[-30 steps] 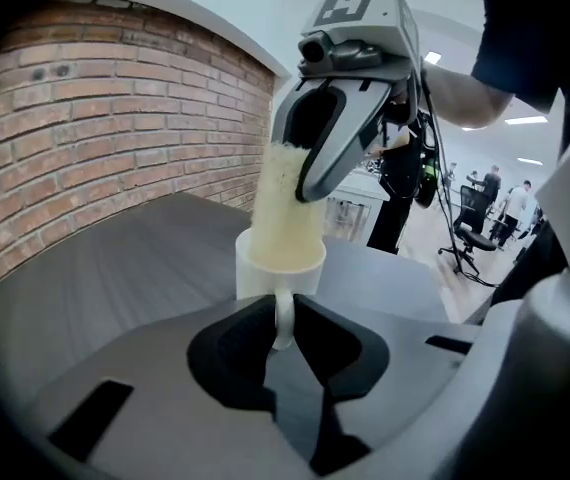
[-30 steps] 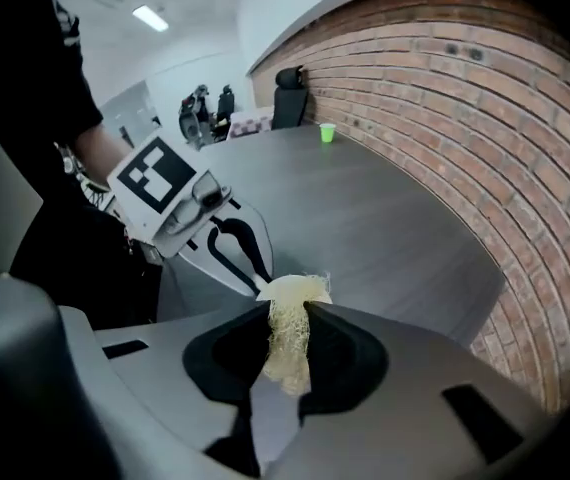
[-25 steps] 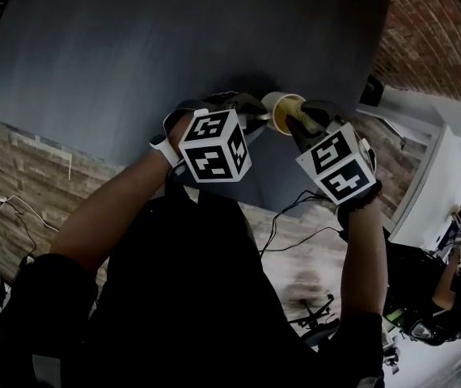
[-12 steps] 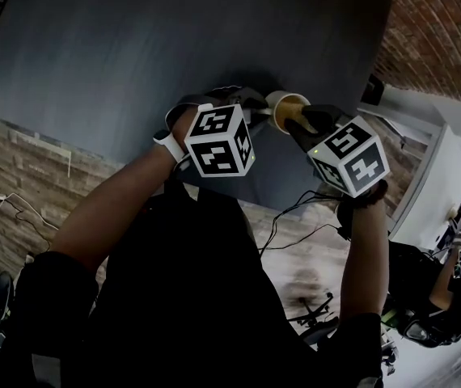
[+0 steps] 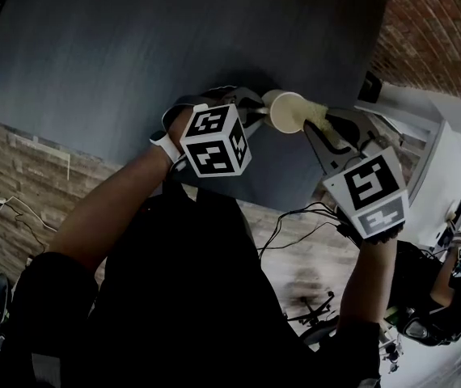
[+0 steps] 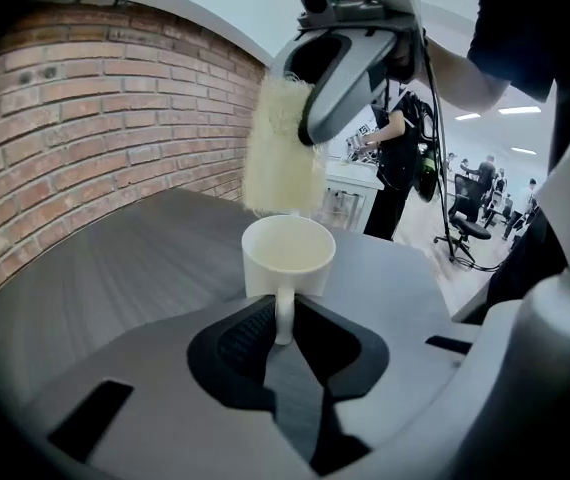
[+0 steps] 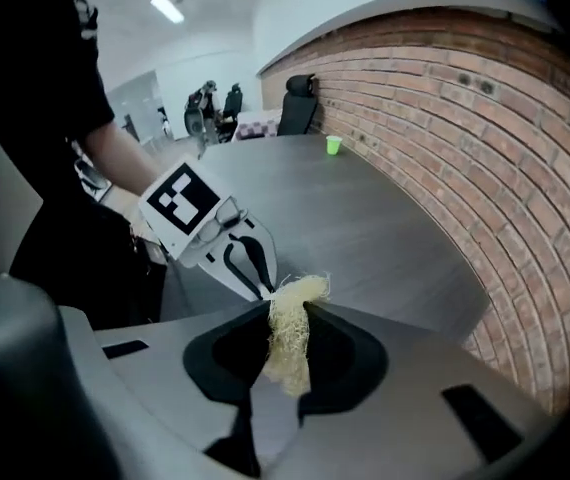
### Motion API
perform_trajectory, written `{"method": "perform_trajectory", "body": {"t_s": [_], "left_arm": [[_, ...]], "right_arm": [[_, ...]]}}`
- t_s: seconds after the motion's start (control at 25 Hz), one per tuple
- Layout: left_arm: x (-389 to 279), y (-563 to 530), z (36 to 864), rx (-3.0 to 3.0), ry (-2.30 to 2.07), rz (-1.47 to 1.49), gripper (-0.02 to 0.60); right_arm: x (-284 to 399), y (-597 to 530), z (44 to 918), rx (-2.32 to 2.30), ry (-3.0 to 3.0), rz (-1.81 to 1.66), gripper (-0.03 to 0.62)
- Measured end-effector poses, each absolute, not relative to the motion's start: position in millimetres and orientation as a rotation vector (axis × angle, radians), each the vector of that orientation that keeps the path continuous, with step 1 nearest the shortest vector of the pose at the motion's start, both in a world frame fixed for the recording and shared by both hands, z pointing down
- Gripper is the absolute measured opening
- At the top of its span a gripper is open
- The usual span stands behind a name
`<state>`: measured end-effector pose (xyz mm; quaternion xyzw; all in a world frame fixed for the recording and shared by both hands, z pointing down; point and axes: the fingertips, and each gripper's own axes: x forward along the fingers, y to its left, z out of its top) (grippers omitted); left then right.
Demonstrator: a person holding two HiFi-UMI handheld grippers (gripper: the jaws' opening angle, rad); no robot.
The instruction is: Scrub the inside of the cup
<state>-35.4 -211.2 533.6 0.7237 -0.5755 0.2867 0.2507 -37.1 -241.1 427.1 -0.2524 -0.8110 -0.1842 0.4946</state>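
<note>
The left gripper (image 6: 283, 318), its jaws nearly closed, pinches the thin handle of the white cup (image 6: 287, 255) at the edge of the grey table (image 6: 115, 268). The cup seems rigid, light and breakable (a gentle grip suits it). The right gripper (image 7: 287, 313) clamps a soft fibrous scrubber (image 7: 287, 348) just beside the rim.

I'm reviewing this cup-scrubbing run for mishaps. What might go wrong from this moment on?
1. The left gripper grips the cup only by its thin handle; a sideways push may twist it loose.
2. The right gripper holds the fibrous scrubber with most of it hanging free above the rim; going in, it may snag the rim or slip out.
</note>
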Motion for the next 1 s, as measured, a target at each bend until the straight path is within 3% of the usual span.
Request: {"method": "perform_trajectory", "body": {"t_s": [0.4,0.76,1.0], "left_arm": [[-33.0,-210.6,533.4,1.968,-1.569,0.790,0.063],[-28.1,-209.9,533.3,1.964,-1.563,0.729,0.062],[-27.6,-211.5,534.5,1.958,-1.565,0.731,0.063]], "right_arm": [[-40.5,-232.7,536.2,-0.606,-1.690,-0.832,0.083],[-42.2,-242.5,470.5,-0.455,-1.862,-0.970,0.083],[-42.0,-259.1,417.3,-0.368,-2.063,-0.642,0.083]]}}
